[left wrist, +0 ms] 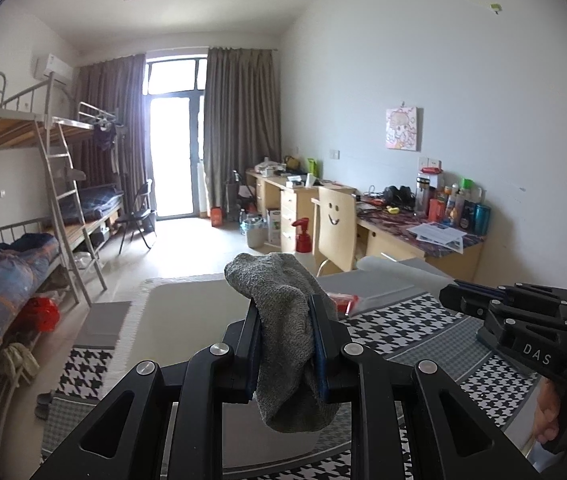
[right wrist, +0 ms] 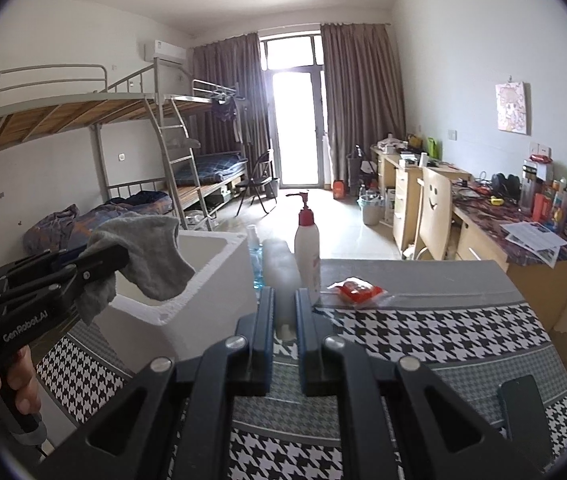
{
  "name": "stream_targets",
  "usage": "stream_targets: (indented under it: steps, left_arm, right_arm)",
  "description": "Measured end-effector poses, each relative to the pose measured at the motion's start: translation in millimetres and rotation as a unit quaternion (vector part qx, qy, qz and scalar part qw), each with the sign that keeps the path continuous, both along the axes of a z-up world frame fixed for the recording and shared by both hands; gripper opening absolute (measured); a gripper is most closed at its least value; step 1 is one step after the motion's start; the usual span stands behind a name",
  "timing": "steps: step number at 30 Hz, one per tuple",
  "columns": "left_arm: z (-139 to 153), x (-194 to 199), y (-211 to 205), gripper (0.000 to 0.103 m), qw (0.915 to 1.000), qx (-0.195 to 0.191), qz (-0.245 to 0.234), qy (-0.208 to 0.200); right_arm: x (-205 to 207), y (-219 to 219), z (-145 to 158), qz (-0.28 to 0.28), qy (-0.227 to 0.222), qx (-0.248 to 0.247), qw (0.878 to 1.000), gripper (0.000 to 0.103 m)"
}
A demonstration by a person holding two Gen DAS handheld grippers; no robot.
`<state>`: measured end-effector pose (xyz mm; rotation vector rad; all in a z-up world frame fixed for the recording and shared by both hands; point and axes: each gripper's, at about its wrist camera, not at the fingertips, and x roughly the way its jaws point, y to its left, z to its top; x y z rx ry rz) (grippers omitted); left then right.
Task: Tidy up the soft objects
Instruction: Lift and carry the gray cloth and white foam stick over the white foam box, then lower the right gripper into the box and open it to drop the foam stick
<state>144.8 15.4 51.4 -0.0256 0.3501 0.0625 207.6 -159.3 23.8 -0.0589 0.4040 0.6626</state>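
Note:
My left gripper (left wrist: 283,324) is shut on a grey sock (left wrist: 279,320) and holds it in the air over the open white foam box (left wrist: 187,320). In the right wrist view the same sock (right wrist: 143,256) hangs from the left gripper (right wrist: 119,258) above the box's (right wrist: 203,300) near corner. My right gripper (right wrist: 283,312) hovers low over the houndstooth cloth (right wrist: 423,328), its jaws nearly closed with a narrow gap and nothing between them. It also shows in the left wrist view (left wrist: 447,294), to the right of the box.
A white pump bottle with a red top (right wrist: 307,248), a small blue spray bottle (right wrist: 254,252) and a translucent roll (right wrist: 279,268) stand beside the box. A red packet (right wrist: 357,290) lies on the table. A dark phone (right wrist: 523,408) lies near the right edge. Desks and a chair stand behind.

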Motion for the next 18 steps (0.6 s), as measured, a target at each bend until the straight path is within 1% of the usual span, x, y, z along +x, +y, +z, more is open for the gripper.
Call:
stream_targets:
  steps: [8,18]
  left_arm:
    - [3.0,-9.5,16.2,0.023,0.9997,-0.002,0.024,-0.008]
    - [5.0,-15.3,30.2,0.023,0.9990,0.001,0.043,-0.008]
  right_arm:
    - [3.1,16.2,2.8,0.019,0.004,0.001,1.000,0.012]
    - [3.2,31.8,4.8,0.036,0.005,0.001,0.999,0.012]
